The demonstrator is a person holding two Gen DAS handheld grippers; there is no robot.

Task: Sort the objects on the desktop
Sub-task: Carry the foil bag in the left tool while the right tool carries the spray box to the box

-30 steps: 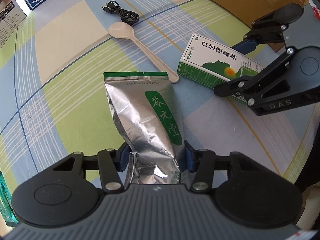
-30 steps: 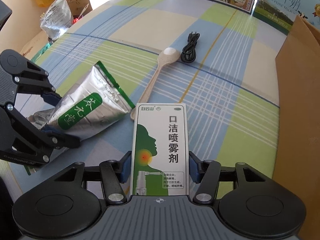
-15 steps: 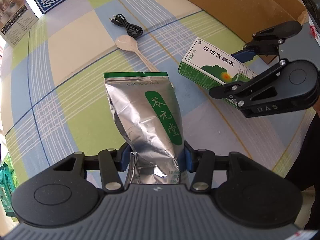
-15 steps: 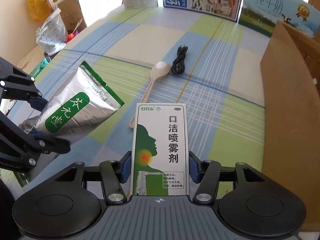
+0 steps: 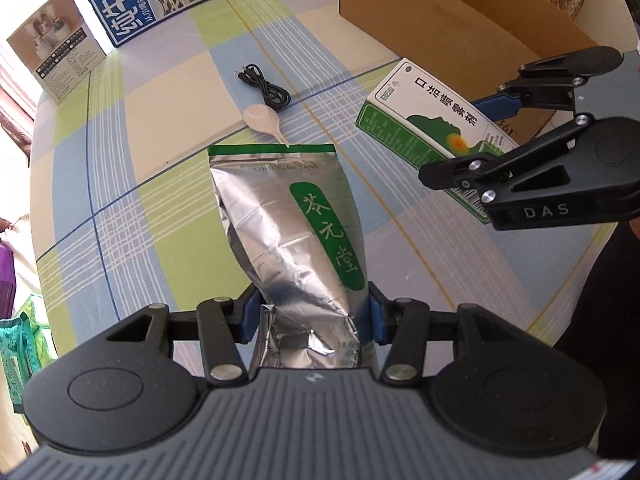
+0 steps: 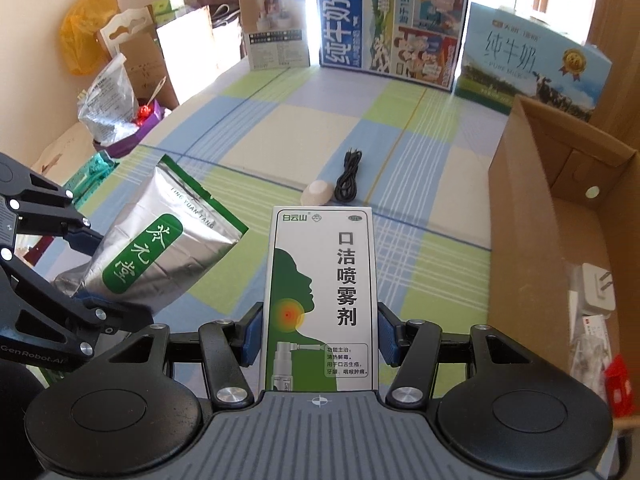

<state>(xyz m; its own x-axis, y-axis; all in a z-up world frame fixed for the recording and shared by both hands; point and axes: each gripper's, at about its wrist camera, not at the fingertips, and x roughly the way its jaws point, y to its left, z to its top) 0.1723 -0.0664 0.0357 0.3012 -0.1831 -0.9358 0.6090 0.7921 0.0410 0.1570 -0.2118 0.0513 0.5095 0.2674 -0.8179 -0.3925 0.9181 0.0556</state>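
- The left gripper (image 5: 312, 316) was clamped on the bottom end of a silver foil pouch (image 5: 292, 224), which stood out ahead of it toward 12 o'clock, clear of the checked tablecloth (image 5: 152, 128).
- The pouch looked light and soft; its creased foil seemed likely to buckle, so the grip low on the folded base seemed sound but slippery.
- The right gripper (image 6: 318, 340) was closed on the long sides of a green-and-white spray box (image 6: 320, 280), near its lower end, and held it off the cloth.
- That box looked light and stiff; pressing its narrow sides too hard would probably dent the card.
- Both grippers were raised and pitched forward, the right one at about 2 o'clock in the left view, just before the open cardboard box (image 6: 560, 184).
- A pale spoon (image 5: 264, 118) and a black cable (image 5: 264, 86) lay on the cloth at 12 o'clock, well apart from both grippers.
- Small items already lay in the cardboard box.
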